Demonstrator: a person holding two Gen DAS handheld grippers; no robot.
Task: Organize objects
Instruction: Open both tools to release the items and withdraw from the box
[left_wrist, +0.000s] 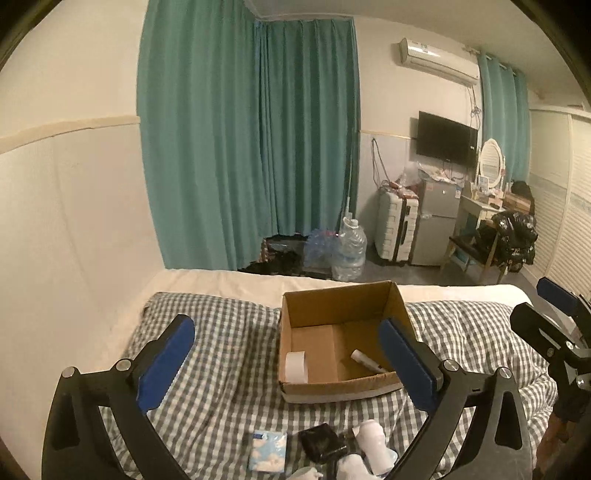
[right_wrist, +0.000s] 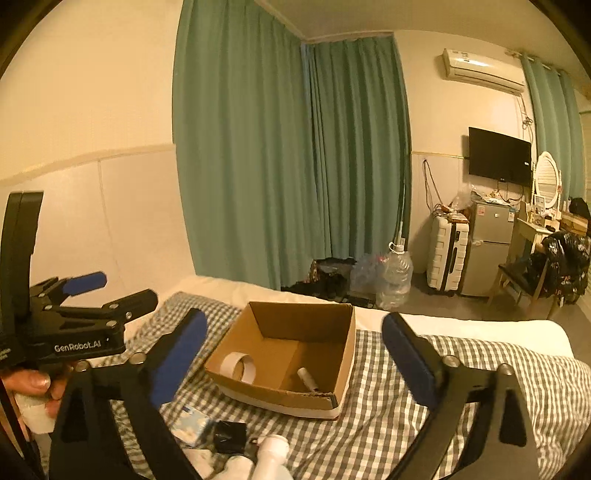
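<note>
While the box (left_wrist: 343, 332) shows whole, white bottles (left_wrist: 373, 443) are cut off below.

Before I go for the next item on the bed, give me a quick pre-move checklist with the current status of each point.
1. Left hand-held gripper open, nothing between its fingers: ok.
2. Right hand-held gripper open and empty: ok.
3. Cardboard box upright on the checked blanket, top open: ok.
4. Tape roll and white tube already inside the box: ok.
5. Items left in front of the box, tissue pack, black pouch, white bottle: not ok, outside the box.
6. Whether more lies below the picture edge: cannot tell.
</note>
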